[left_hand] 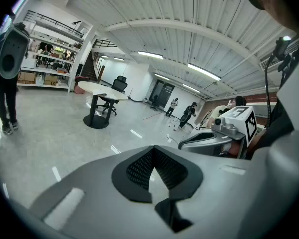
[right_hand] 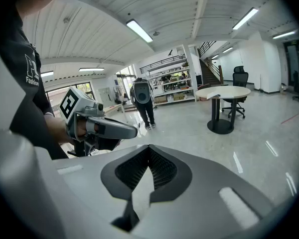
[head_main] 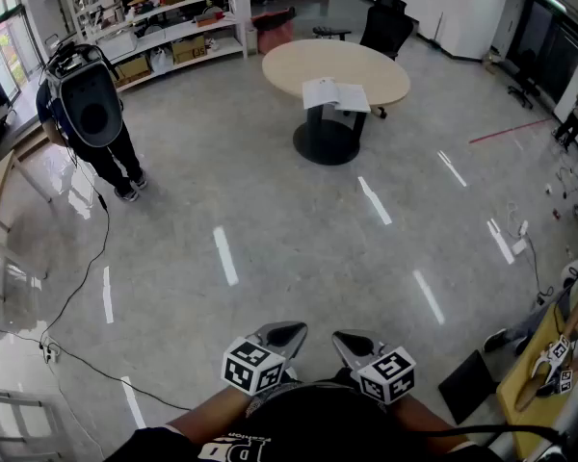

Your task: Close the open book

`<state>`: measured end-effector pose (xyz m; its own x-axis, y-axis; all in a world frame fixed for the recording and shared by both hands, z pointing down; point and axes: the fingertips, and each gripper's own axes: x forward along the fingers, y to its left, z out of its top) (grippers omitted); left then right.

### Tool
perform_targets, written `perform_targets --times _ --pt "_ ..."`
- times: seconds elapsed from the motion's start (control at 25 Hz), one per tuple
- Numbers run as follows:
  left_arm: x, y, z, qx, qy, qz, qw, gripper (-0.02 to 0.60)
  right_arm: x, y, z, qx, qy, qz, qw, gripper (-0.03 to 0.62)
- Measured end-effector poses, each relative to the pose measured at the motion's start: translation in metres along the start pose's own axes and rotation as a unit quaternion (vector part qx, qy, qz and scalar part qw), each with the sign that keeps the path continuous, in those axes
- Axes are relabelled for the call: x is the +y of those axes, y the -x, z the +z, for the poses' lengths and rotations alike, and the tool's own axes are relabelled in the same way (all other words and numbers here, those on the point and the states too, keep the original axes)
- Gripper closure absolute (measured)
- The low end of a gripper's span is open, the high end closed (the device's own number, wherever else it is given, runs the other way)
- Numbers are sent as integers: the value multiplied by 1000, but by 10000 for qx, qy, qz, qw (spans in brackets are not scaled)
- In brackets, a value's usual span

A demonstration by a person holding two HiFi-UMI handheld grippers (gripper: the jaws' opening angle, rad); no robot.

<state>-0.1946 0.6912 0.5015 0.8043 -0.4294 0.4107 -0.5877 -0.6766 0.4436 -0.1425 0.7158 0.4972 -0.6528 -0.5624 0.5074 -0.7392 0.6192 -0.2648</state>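
Note:
The open book (head_main: 335, 94) lies flat with white pages up on the round beige table (head_main: 385, 73), far across the floor from me. My left gripper (head_main: 285, 334) and right gripper (head_main: 350, 342) are held close to my body at the bottom of the head view, side by side, both pointing toward the table. Each is shut with nothing between its jaws. In the left gripper view the closed left gripper (left_hand: 153, 151) fills the foreground, with the table (left_hand: 101, 87) small in the distance. The right gripper view shows the closed right gripper (right_hand: 149, 148) and the table (right_hand: 223, 90) at the right.
A person with a large backpack (head_main: 91, 109) stands at the left. Shelving (head_main: 159, 22) lines the back wall, with a red bin (head_main: 273, 29) and an office chair (head_main: 385, 25) behind the table. A cable (head_main: 77, 296) trails over the floor at left. A yellow bench (head_main: 539, 383) is at the right.

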Motion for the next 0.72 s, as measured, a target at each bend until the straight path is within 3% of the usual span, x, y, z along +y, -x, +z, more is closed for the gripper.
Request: perform_targets --times 0.36,0.72 --pt "18 -7 12 -114 51 -53 9999 572 -21 -10 13 3 -140 -156 9998 586" --pt "42 -38 33 -141 151 229 9995 574 -64 -30 34 -4 -25 94 10000 586"
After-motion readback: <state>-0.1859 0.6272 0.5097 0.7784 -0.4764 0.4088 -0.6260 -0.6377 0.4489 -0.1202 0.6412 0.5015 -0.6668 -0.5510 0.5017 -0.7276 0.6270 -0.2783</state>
